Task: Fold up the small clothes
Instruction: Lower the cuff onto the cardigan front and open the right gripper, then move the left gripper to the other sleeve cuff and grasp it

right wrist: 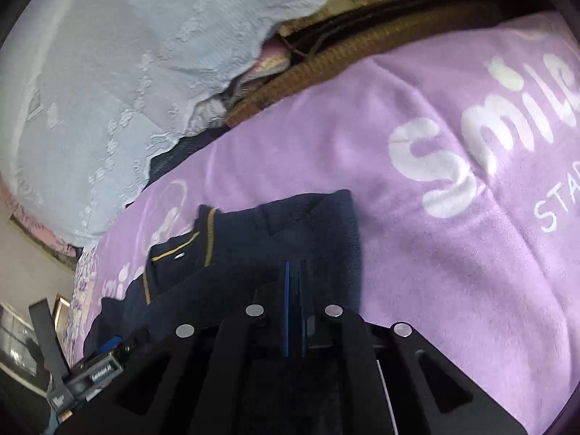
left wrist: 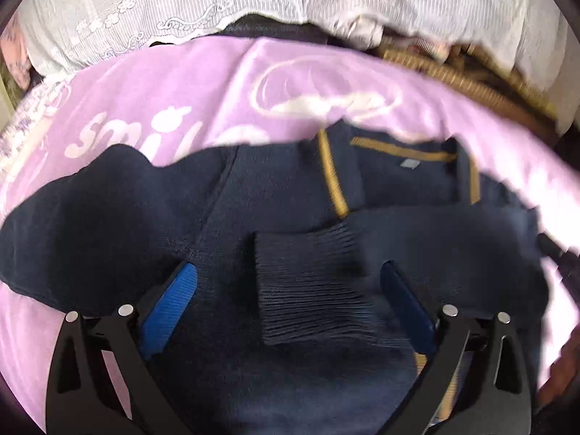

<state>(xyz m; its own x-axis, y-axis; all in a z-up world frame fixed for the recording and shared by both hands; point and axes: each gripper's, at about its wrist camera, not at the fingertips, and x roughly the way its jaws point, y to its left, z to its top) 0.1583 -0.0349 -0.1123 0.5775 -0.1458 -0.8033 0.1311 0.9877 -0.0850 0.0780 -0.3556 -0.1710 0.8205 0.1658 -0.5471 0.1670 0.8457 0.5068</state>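
Left tongs (left wrist: 288, 282) wide over sweater (left wrist: 217, 217); right tongs (right wrist: 294, 282) closed.

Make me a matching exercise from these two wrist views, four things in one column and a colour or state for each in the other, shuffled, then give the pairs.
Things:
1. left gripper
2. right gripper
3. navy sweater
4. blanket

Colours or states:
A. lilac with white "Smile" lettering
B. jaws wide open over a ribbed cuff
C. dark blue with mustard collar trim
D. jaws shut

Pairs: 1-B, 2-D, 3-C, 4-A
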